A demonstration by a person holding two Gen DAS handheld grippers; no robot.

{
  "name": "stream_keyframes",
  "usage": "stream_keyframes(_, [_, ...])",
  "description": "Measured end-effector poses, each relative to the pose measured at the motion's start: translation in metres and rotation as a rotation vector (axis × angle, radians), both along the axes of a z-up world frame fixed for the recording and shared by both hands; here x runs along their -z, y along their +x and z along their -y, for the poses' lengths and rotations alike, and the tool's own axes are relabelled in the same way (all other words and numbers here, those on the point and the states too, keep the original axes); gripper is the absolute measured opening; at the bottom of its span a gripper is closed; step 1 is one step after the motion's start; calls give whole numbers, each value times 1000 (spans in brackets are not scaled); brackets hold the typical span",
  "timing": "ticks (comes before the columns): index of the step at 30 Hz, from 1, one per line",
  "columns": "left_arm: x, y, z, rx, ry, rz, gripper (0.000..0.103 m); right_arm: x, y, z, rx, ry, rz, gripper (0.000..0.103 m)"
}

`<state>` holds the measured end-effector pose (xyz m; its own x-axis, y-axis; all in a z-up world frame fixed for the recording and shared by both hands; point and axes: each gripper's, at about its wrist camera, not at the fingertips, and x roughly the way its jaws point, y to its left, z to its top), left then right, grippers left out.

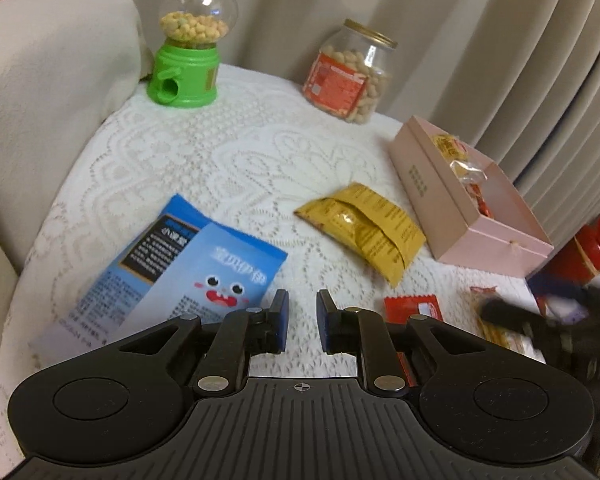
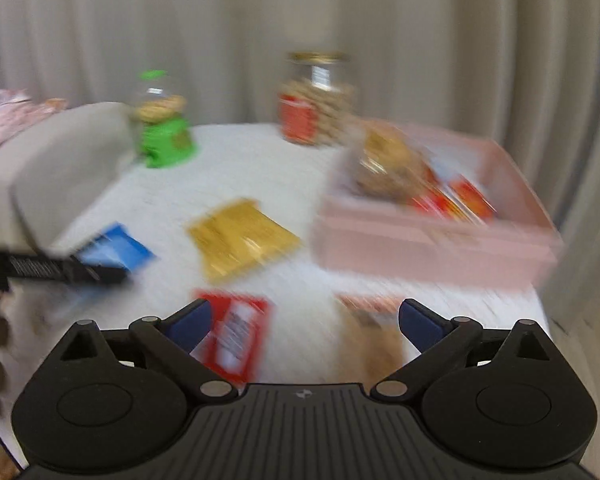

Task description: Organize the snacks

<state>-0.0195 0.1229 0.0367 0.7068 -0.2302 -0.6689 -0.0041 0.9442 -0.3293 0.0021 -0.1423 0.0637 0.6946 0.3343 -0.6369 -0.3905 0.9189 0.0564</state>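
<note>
My left gripper (image 1: 302, 312) hovers low over the white lace cloth (image 1: 228, 160), jaws drawn close with only bare cloth showing in the narrow gap. A blue snack packet (image 1: 196, 264) lies just left of its left finger. A yellow packet (image 1: 364, 228) lies ahead on the right. A small red packet (image 1: 414, 308) and a tan packet (image 1: 488, 332) lie at the right, where my right gripper (image 1: 512, 318) shows as a blur. In the blurred right wrist view my right gripper (image 2: 304, 320) stands wide open above the red packet (image 2: 236, 332) and tan packet (image 2: 374, 332), holding nothing.
An open pink box (image 1: 496, 236) with several wrapped snacks stands at the right edge. At the back stand a green candy dispenser (image 1: 188, 68) and a peanut jar (image 1: 348, 76). A beige cushion (image 1: 40, 100) borders the left, curtains hang behind, and a red object (image 1: 592, 248) sits far right.
</note>
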Motion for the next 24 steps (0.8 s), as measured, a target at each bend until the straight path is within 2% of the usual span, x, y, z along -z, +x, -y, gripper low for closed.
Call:
stream_keyframes(4, [-4,-7,4,1,62,10,18,-10,46,-51,-133,-36,-49,100])
stream_keyframes(8, [0,-11,4,21,76,-7,18,2,85,-98,-134,-177,-46,100])
stream_keyframes(12, [8,-13,6,49,75,-35,18,23,119,-112,-84,-193,-152,100])
stream_keyframes(13, [9,-14,6,52,77,-37,18,23,120,-115,-70,-201,-139,99])
stream_keyframes(17, [9,-20,4,53,64,-33,18,22,105,-118,-123,-163,-193,96])
stream_keyframes(21, [6,-23,0,39,53,-27,18,8,89,-112,-229,-11,-299,96])
stream_keyframes(24, [4,-22,-4,24,31,-23,18,2,82,-104,-201,19,-293,96])
